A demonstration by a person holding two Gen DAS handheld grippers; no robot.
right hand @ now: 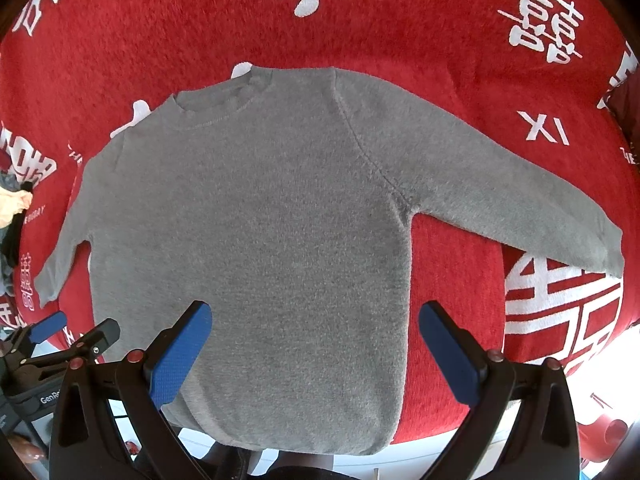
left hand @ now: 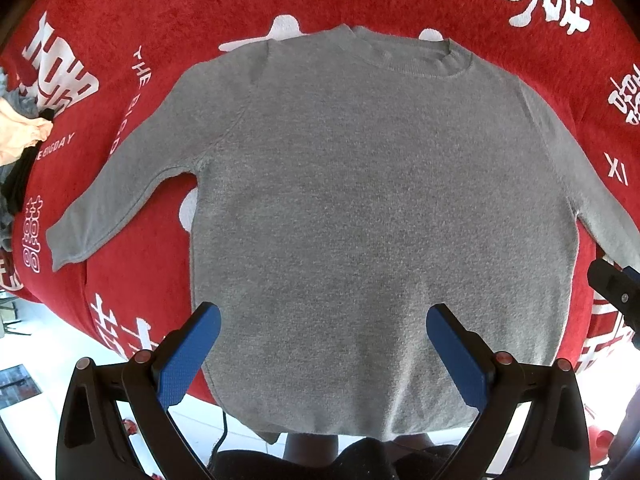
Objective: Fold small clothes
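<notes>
A small grey sweater (left hand: 360,200) lies flat and spread out on a red cloth, neck at the far side, both sleeves stretched out sideways, hem hanging over the near edge. It also shows in the right wrist view (right hand: 260,240). My left gripper (left hand: 323,314) is open and empty above the sweater's lower body. My right gripper (right hand: 315,312) is open and empty above the lower body too, a little to the right. The left gripper also appears in the right wrist view (right hand: 76,330), at the lower left, open.
The red cloth (left hand: 160,20) with white characters covers the table (right hand: 460,20). A pile of other clothes, peach and black (left hand: 20,140), lies at the far left edge. Pale floor shows below the near table edge.
</notes>
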